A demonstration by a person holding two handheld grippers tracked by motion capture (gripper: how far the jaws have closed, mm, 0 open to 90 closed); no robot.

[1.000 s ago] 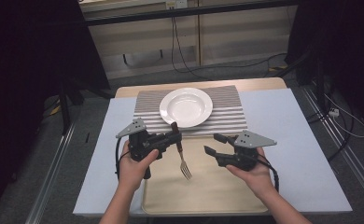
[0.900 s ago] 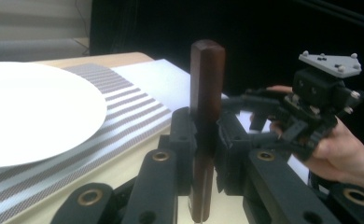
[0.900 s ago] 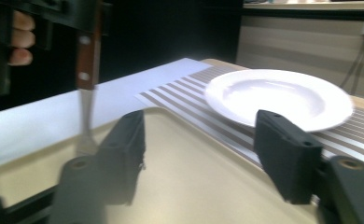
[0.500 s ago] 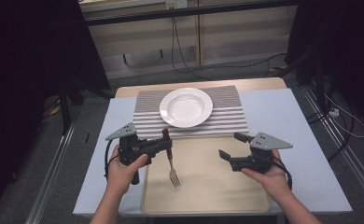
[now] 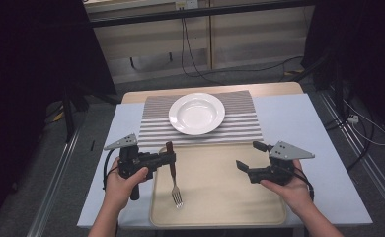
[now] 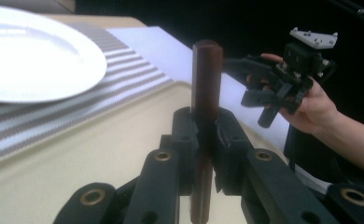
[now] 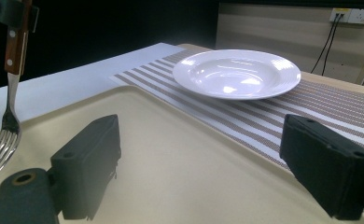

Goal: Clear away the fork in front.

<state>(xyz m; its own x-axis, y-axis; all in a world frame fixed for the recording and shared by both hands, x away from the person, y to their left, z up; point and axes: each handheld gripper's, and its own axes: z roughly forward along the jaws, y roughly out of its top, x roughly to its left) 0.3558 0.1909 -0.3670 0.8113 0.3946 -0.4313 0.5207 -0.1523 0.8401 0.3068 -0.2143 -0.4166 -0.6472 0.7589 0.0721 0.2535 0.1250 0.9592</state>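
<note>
A fork with a dark wooden handle (image 5: 170, 157) hangs tines down (image 5: 177, 197) over the left part of the beige tray (image 5: 220, 197). My left gripper (image 5: 170, 158) is shut on the handle (image 6: 207, 79), and its jaws (image 6: 203, 135) clamp it from both sides. My right gripper (image 5: 249, 155) hovers over the tray's right part. Its jaws have just been opening and stand wide apart with nothing between them (image 7: 208, 163). The fork (image 7: 6, 116) hangs at the far left of the right gripper view. The right gripper (image 6: 283, 84) also shows in the left gripper view.
A white plate (image 5: 196, 113) sits on a striped placemat (image 5: 240, 129) beyond the tray. A pale cloth (image 5: 299, 123) covers the table. Cables run along the floor behind the table and to its right. Dark equipment flanks the table on both sides.
The hands have drawn apart. The left gripper carried the fork left and toward the near edge. The right gripper moved right and its jaws spread wider.
</note>
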